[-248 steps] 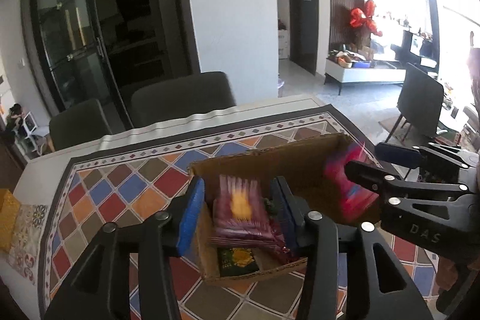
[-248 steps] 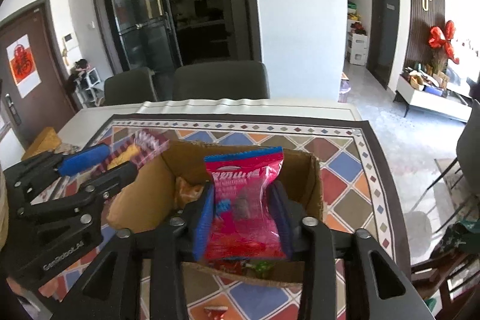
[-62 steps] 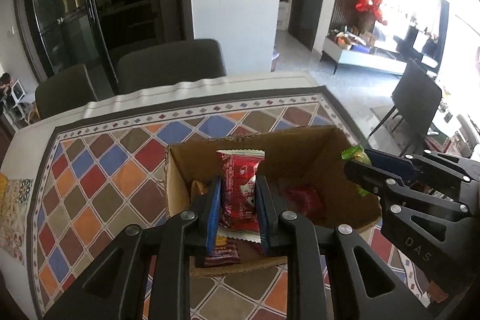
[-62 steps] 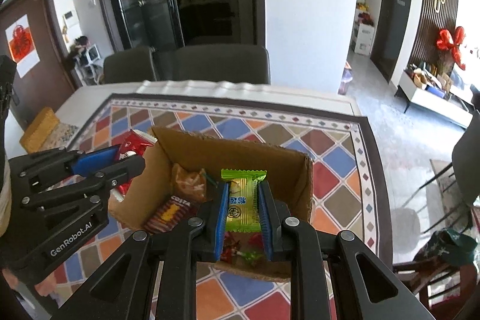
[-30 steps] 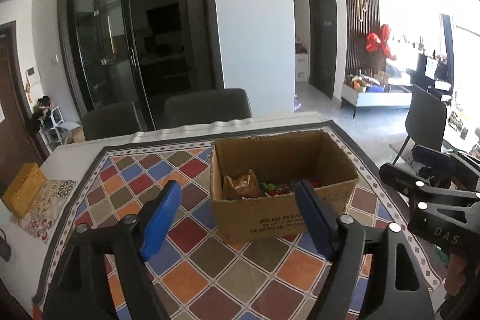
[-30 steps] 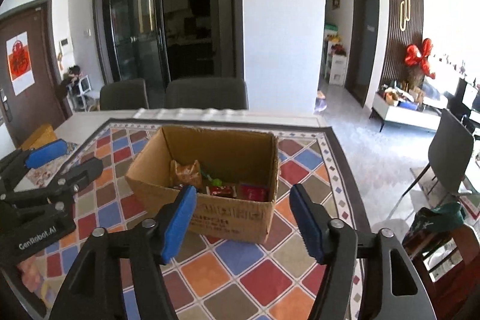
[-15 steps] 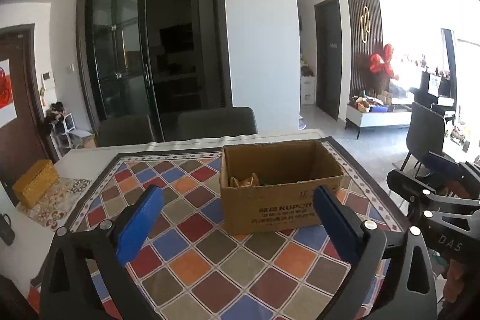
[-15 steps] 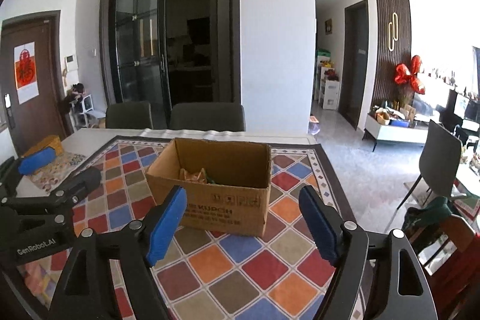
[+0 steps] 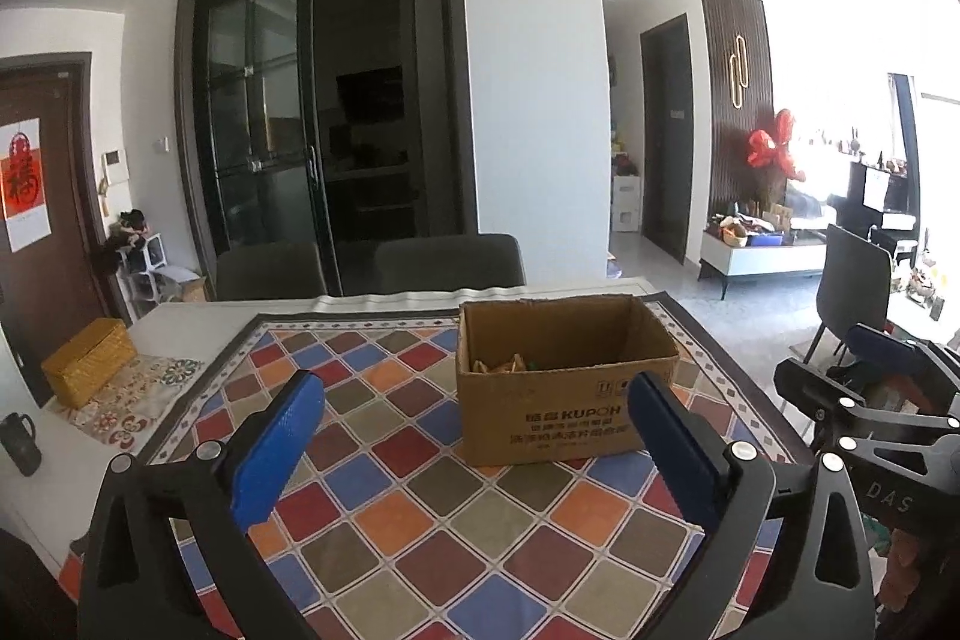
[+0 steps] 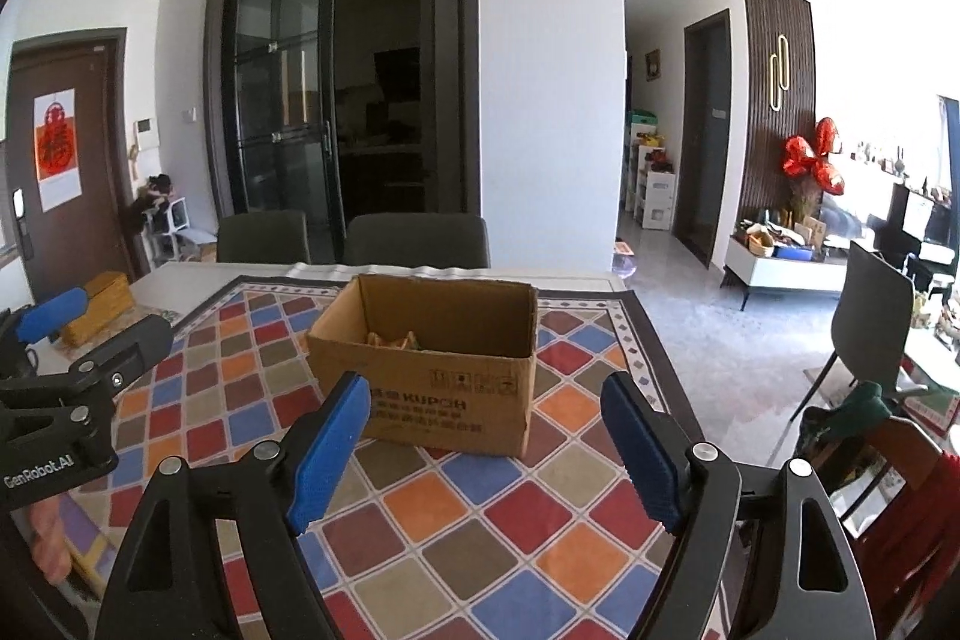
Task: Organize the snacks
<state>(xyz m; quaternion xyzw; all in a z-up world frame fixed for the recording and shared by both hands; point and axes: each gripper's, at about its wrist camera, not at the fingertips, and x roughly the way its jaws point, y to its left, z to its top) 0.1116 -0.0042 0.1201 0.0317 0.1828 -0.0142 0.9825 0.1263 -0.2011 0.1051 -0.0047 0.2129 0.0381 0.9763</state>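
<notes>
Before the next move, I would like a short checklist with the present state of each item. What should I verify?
1. Left gripper open and empty: ok.
2. Right gripper open and empty: ok.
3. Cardboard box upright on the patterned tablecloth, top open: ok.
4. Some snacks inside the box: ok, but most of its contents are hidden.
5. Loose snacks left on the tablecloth: none visible, ok.
6. Both grippers clear of the box: ok.

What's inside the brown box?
Above the near wall of the cardboard box, only an orange-brown crinkly wrapper and something green show. That wall hides everything lower inside.
</notes>
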